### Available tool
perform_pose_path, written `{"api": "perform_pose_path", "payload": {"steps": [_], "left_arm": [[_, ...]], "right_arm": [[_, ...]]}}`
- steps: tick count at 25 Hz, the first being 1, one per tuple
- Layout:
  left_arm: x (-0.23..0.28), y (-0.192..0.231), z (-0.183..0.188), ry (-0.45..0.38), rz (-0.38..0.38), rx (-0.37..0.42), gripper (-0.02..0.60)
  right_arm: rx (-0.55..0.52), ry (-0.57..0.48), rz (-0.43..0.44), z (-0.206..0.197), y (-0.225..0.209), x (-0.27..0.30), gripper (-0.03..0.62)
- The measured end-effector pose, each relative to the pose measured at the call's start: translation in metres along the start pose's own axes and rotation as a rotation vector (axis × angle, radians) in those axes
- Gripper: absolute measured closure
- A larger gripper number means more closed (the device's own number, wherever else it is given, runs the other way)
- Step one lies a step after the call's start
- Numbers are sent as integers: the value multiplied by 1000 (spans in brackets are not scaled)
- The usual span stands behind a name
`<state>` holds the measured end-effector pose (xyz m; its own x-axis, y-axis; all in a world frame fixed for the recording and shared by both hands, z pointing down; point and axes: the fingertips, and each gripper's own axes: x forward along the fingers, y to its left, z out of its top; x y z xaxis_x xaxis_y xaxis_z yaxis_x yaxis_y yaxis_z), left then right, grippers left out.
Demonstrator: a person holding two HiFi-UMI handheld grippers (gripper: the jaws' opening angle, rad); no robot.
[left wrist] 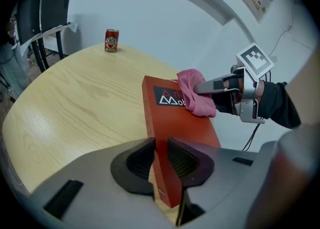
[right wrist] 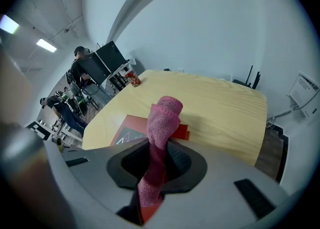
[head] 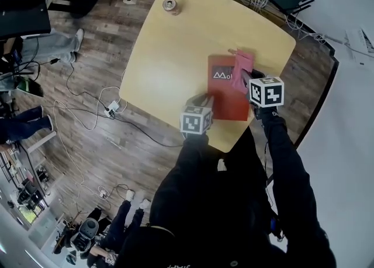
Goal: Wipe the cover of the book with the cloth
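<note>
We note left claw (left wrist: 160,149) clamped on near edge of red book (left wrist: 176,123), pads pressing both faces. Right claw (right wrist: 159,159) closed tight on pink cloth (right wrist: 164,120); cloth's free end touching book cover. Book right of centre in head view, at near edge of tabletop (head: 169,56). Red can (left wrist: 111,40) upright, upper left of left gripper view, well apart from book.

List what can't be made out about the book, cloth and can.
- Title on the red book: in the left gripper view, the pink cloth covers its end; in the head view, it is too small.
- Label on the can: left gripper view, print too small.
- Cloth's contact with the cover: right gripper view, the cloth itself hides it.
</note>
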<state>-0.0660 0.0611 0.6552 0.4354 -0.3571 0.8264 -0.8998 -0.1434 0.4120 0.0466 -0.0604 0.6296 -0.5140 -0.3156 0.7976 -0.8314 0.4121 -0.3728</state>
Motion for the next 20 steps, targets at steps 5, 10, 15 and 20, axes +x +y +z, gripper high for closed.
{"api": "perform_pose_path", "payload": {"steps": [5, 10, 15, 20], "left_arm": [[0, 0, 0, 0, 11, -3, 477], [-2, 0, 1, 1, 14, 1, 477], [1, -1, 0, -5, 18, -3, 477], [0, -1, 0, -8, 17, -6, 477]], "right_arm": [[6, -4, -21, -3, -14, -8, 517], [-12, -51, -2, 9, -8, -26, 517], [-47, -66, 40, 15, 10, -31, 517], [-61, -81, 87, 20, 34, -31, 517]]}}
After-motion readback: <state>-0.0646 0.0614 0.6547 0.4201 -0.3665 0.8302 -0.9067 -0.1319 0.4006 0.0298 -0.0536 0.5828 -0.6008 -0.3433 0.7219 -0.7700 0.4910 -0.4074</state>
